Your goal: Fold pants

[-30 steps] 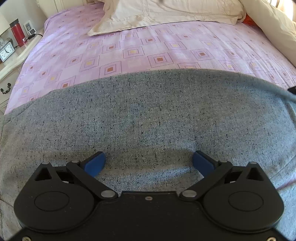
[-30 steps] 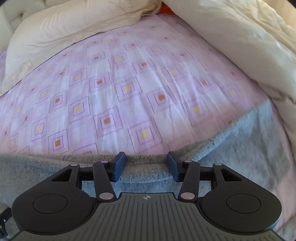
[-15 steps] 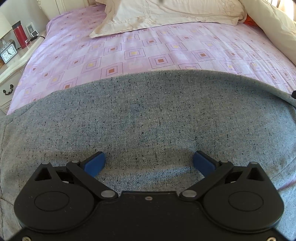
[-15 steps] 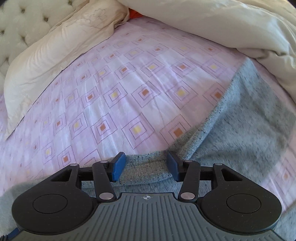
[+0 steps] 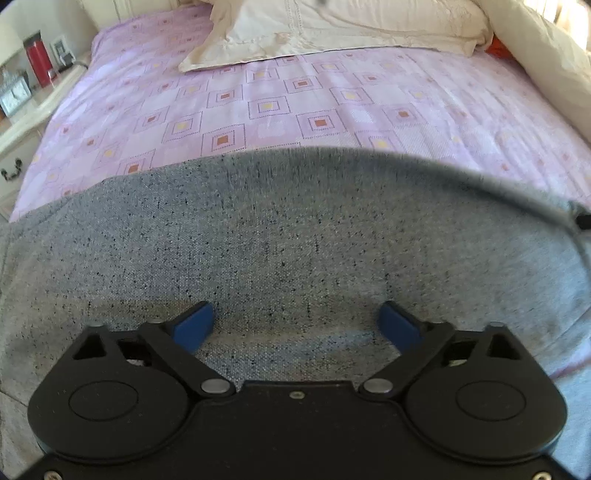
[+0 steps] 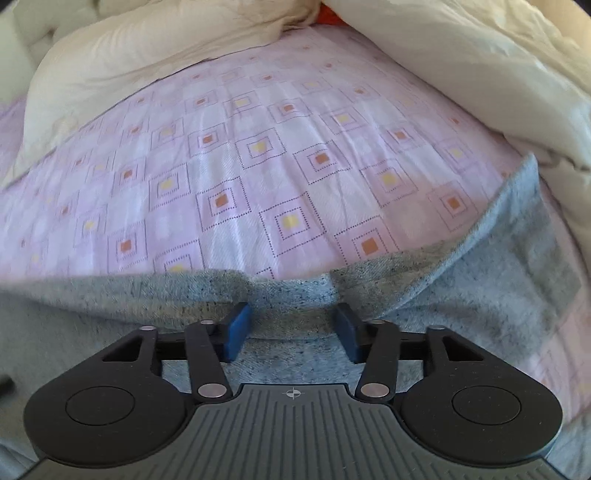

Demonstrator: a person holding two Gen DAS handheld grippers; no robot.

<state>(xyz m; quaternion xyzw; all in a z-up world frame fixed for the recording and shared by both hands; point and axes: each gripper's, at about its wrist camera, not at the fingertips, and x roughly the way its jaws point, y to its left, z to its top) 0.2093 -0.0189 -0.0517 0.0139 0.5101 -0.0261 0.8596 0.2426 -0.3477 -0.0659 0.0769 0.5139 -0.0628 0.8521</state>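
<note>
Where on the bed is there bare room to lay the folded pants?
Free: the purple sheet between the grey pants and the pillow. Crowded: the duvet along the right side, and the nightstand with clock and bottle.

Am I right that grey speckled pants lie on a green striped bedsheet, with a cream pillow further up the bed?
Not quite: the bedsheet is pale purple with a pattern of squares, not green striped, as the left wrist view shows. The grey speckled pants do lie on it, with the cream pillow further up.
</note>
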